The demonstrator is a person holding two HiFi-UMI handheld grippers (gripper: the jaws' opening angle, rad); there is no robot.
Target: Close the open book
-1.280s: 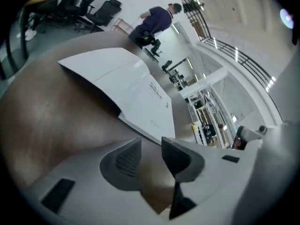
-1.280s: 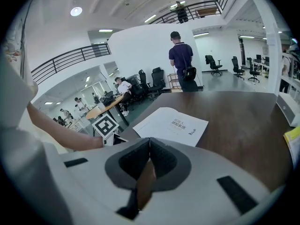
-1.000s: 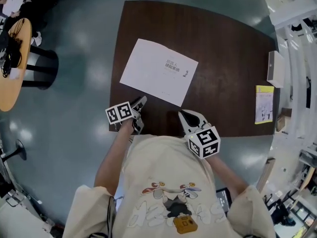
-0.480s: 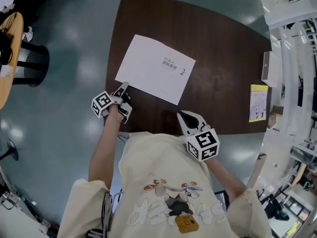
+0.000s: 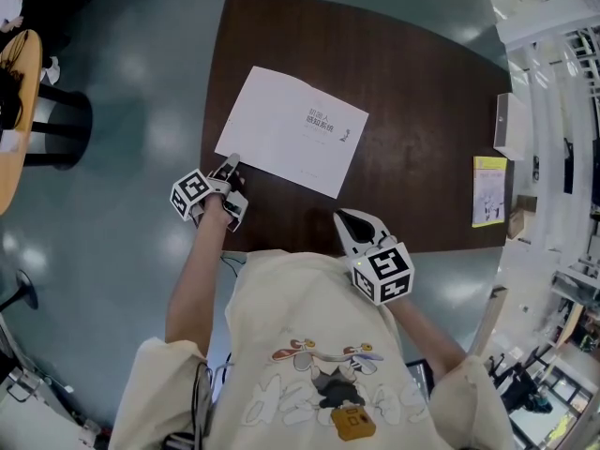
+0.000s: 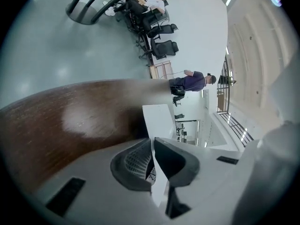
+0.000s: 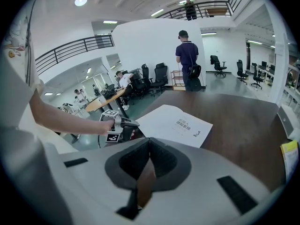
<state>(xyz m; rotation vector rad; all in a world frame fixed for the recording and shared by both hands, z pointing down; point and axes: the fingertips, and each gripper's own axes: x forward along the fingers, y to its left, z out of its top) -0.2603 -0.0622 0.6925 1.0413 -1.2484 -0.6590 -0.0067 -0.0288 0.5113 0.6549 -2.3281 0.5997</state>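
Note:
A white book lies flat on the dark brown table, small print facing up. My left gripper is at the book's near-left corner; its jaws have just been closing. In the left gripper view a thin white page edge sits pinched between the pads. My right gripper hangs over the table's near edge, to the right of the book, shut with nothing in it. The right gripper view shows the book ahead and the left gripper at its corner.
A yellow booklet and a white box lie at the table's right edge. A round wooden table with a black base stands to the left on the grey floor. People and office chairs are farther off.
My left gripper has moved left from the table's front edge to the book's near-left corner and stopped there. The right gripper has kept still.

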